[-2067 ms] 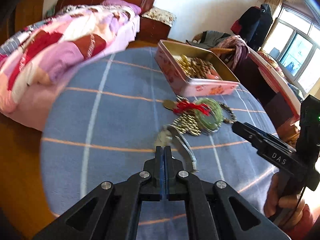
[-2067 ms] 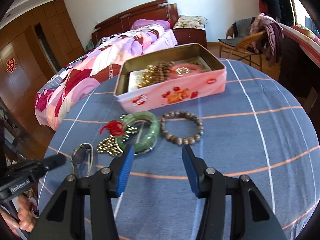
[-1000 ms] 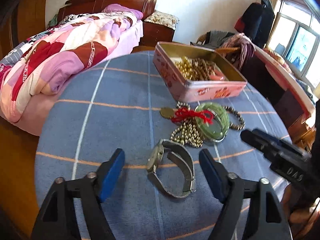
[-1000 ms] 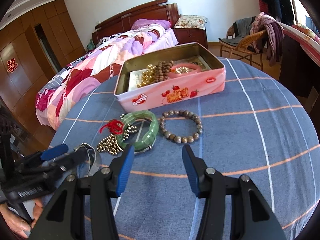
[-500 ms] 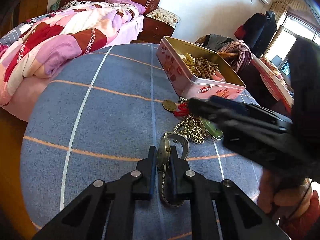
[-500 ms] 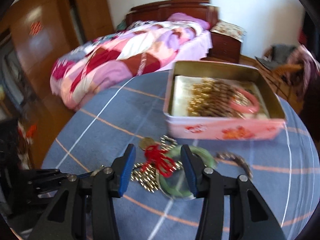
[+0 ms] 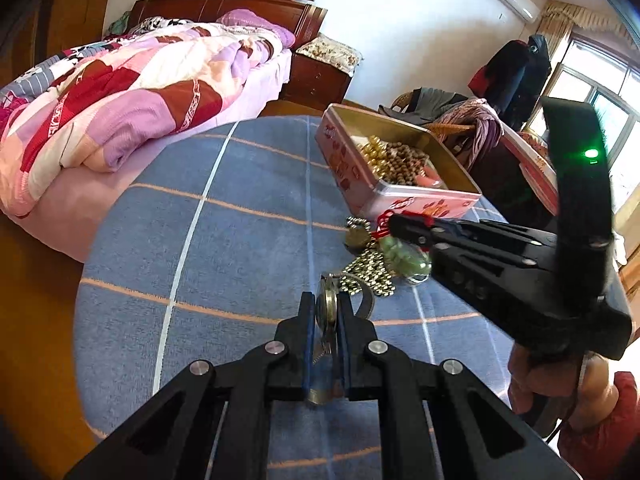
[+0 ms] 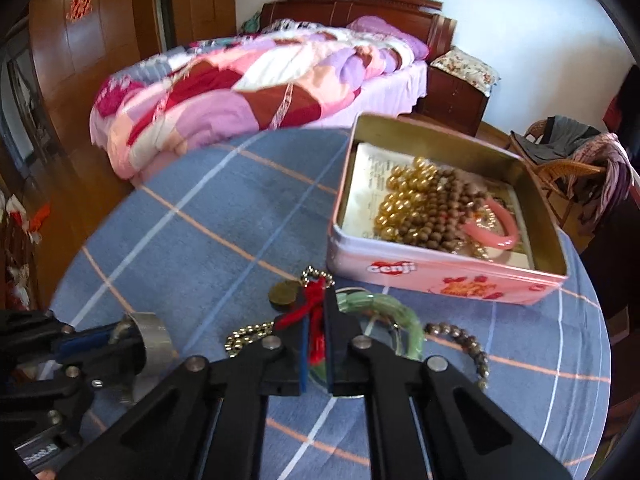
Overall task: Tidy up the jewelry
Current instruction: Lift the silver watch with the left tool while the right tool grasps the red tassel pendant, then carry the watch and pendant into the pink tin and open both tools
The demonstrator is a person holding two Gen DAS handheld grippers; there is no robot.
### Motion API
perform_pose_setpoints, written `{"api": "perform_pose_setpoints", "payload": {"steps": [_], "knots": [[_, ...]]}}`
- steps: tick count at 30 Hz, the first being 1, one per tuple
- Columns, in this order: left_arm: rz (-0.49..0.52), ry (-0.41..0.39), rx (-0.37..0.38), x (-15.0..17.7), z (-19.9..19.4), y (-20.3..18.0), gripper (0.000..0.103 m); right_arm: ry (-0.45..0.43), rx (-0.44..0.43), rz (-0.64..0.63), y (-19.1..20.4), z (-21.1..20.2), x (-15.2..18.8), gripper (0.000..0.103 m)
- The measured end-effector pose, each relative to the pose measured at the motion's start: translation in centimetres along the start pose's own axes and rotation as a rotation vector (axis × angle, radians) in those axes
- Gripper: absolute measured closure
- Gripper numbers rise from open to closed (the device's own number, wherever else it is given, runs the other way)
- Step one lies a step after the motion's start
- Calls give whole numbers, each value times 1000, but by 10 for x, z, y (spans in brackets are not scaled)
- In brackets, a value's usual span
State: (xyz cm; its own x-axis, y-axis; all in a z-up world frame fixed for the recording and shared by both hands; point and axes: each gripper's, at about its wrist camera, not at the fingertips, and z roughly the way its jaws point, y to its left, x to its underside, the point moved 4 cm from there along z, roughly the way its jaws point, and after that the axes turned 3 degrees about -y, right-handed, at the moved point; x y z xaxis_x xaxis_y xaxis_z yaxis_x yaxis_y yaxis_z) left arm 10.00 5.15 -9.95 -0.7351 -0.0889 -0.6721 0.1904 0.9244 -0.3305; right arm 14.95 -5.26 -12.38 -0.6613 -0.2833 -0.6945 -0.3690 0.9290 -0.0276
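My left gripper [image 7: 326,308] is clamped on the one watch [image 7: 326,306]. My right gripper [image 8: 316,326] has just closed on the red tassel [image 8: 310,304] beside one green bangle [image 8: 384,308], near the table's [image 8: 200,240] front edge. One tin [image 8: 440,268] stands behind.

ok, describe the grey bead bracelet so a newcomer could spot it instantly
Start at the pink tin on the blue checked tablecloth. In front of it, right of the green bangle, lies the bead bracelet. It is the only loop of dull grey-brown beads still outside the tin.
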Motion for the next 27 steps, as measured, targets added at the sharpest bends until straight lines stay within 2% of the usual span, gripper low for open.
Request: {"api": "perform_pose_setpoints", "payload": {"steps": [6,13,18,27], "knots": [[8,-31,15,-2,-12,-10,93,-106,-30,100,-10,-46,-11,95],[42,-58,28,0,-25,-21,94,-204,-26,179,-27,-90,-11,95],[24,-56,57,4,-28,-21,94,-220,-21,236,-41,-101,2,95],[60,-88,96,-13,-36,-39,95,-215,-78,354,-67,-100,18,95]]}}
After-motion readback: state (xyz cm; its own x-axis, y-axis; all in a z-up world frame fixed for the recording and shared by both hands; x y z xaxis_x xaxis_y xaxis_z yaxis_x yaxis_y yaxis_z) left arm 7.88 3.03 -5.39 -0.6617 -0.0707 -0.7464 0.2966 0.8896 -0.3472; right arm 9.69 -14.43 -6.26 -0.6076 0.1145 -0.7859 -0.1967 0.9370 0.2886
